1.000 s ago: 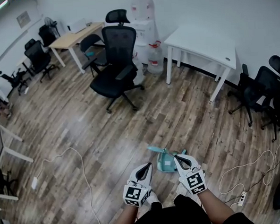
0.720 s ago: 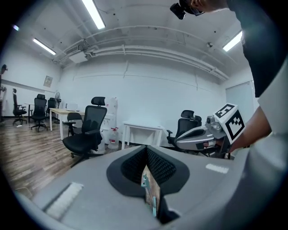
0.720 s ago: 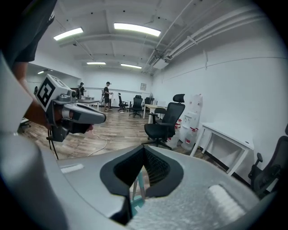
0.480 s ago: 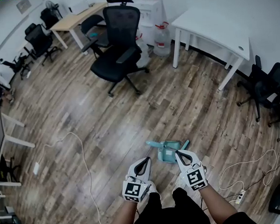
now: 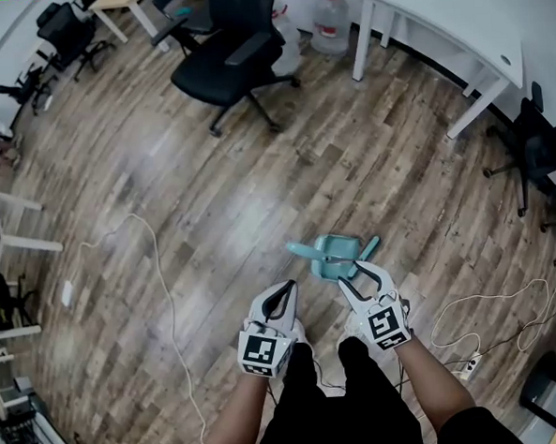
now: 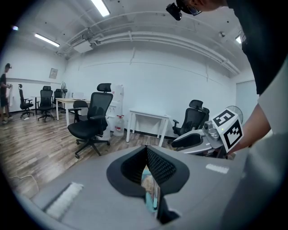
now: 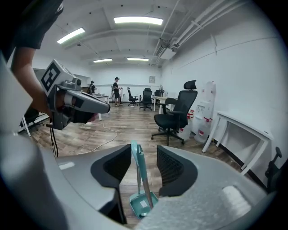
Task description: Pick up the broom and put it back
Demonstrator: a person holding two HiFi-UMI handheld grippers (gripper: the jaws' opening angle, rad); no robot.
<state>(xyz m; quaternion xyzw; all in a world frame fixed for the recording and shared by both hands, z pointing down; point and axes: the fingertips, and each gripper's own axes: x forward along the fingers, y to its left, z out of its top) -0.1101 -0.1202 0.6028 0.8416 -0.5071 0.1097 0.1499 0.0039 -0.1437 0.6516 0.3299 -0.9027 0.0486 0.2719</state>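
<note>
A teal broom and dustpan set (image 5: 334,257) rests on the wood floor just ahead of my grippers in the head view. In the right gripper view its teal handle (image 7: 138,170) stands upright between the jaws, with the dustpan (image 7: 143,204) on the floor below. My right gripper (image 5: 357,273) (image 7: 139,155) has just been opening; its pads stand apart from the handle on both sides. My left gripper (image 5: 288,285) (image 6: 146,148) is shut and holds nothing, to the left of the set. A sliver of teal shows beneath its tips.
A black office chair (image 5: 226,55) stands at the back, a white table (image 5: 444,18) and water jugs (image 5: 331,7) at the back right. A white cable (image 5: 159,271) snakes over the floor to the left, another cable (image 5: 481,321) lies to the right. More chairs line the right edge.
Both grippers have sunk toward the floor and the view has tipped down. The right gripper's jaws, shut before, now stand open round the teal handle.
</note>
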